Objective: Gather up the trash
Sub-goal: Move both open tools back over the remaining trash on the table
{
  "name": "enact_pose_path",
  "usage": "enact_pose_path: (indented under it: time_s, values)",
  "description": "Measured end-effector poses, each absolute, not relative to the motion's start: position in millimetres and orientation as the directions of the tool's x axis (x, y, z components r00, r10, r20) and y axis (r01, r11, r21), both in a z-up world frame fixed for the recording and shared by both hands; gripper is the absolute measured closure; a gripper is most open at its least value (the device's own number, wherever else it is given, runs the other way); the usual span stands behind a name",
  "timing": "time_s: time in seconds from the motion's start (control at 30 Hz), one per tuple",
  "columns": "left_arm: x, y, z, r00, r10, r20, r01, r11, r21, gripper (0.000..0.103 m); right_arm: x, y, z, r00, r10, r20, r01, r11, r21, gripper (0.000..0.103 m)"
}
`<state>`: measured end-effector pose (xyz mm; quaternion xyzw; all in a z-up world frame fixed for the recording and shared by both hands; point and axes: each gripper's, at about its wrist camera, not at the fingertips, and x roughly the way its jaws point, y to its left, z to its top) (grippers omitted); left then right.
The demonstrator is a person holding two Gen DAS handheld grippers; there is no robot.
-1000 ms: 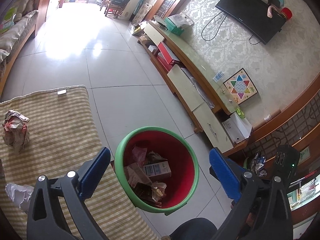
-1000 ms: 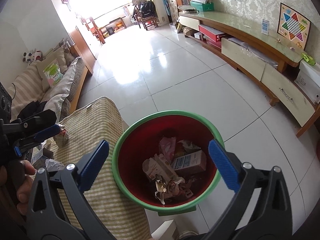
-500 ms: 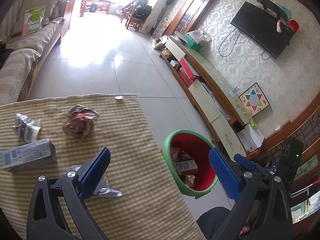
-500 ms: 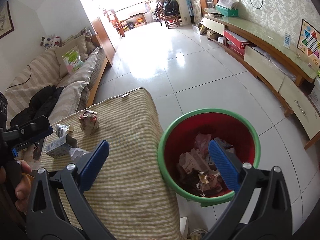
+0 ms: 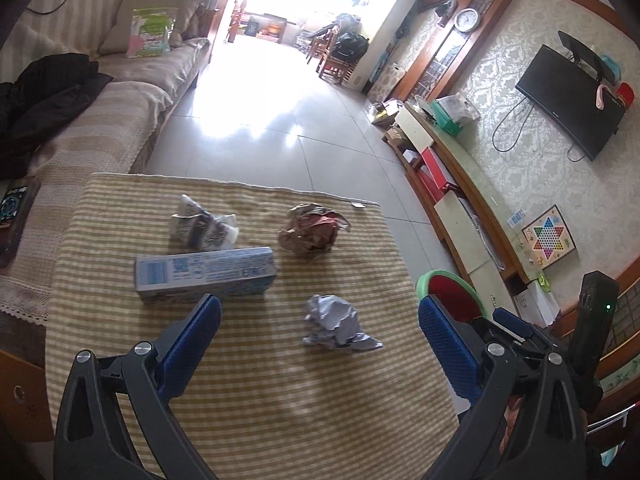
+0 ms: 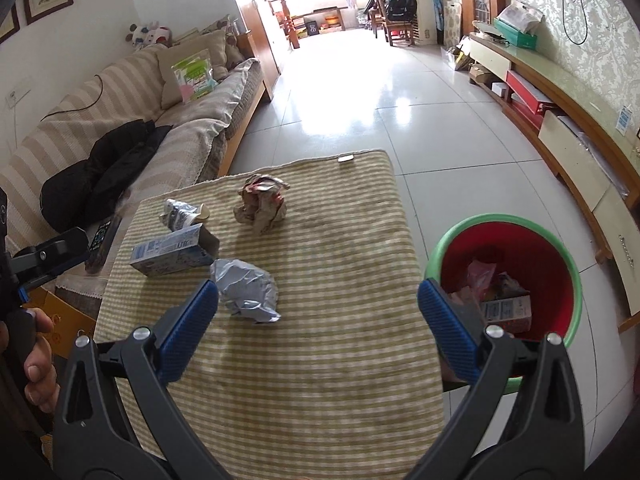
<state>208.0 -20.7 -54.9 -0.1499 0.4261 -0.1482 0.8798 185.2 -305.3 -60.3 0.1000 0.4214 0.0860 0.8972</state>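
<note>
Print on the blue-and-white carton [image 5: 205, 276] is too blurred to read. It lies on the striped cloth [image 5: 256, 400] among a grey crumpled wad [image 5: 334, 322], a brown wad [image 5: 312, 232] and a squashed wrapper [image 5: 202, 228]. Left gripper [image 5: 318, 336] and right gripper [image 6: 318, 312] both hang spread and empty above the cloth, the red bin [image 6: 532, 248] just beside its edge.

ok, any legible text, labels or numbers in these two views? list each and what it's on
None can be read.
Blue carton on the striped cloth: print too blurred.
Crumpled printed wrapper: unreadable.
Carton in the red bin: label too small.
Wall clock: numerals too small.
Green-and-pink bag on the sofa: blurred.
</note>
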Motion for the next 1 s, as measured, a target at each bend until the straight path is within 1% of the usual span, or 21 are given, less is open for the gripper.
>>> enact_pose_path:
  time_s: [0.23,0.47,0.77,1.0]
  values:
    - [203.6,19.4,-58.1,0.594,-0.335,-0.731,0.087,0.93,-0.356,0.008,183.1,-268.8,-72.9,0.592,0.273,-0.758,-0.114,0.96,0.256,0.005]
    - [197.8,21.1,-58.8,0.592,-0.324,-0.738,0.097,0.938,-0.334,0.008,179.3,-253.7,-65.1,0.598,0.273,-0.754,-0.144,0.962,0.234,0.005]
    - [212.2,9.9,-60.5,0.549,-0.244,-0.799,0.182,0.969,-0.17,0.008,189.8,-248.5,-73.5,0.589,0.289,-0.755,-0.158,0.957,0.244,0.005]
    - [242.9,4.8,-81.8,0.498,-0.132,-0.857,0.246,0.969,-0.006,0.008,208.0,-224.7,-94.2,0.546,0.311,-0.778,-0.203,0.95,0.237,0.005]
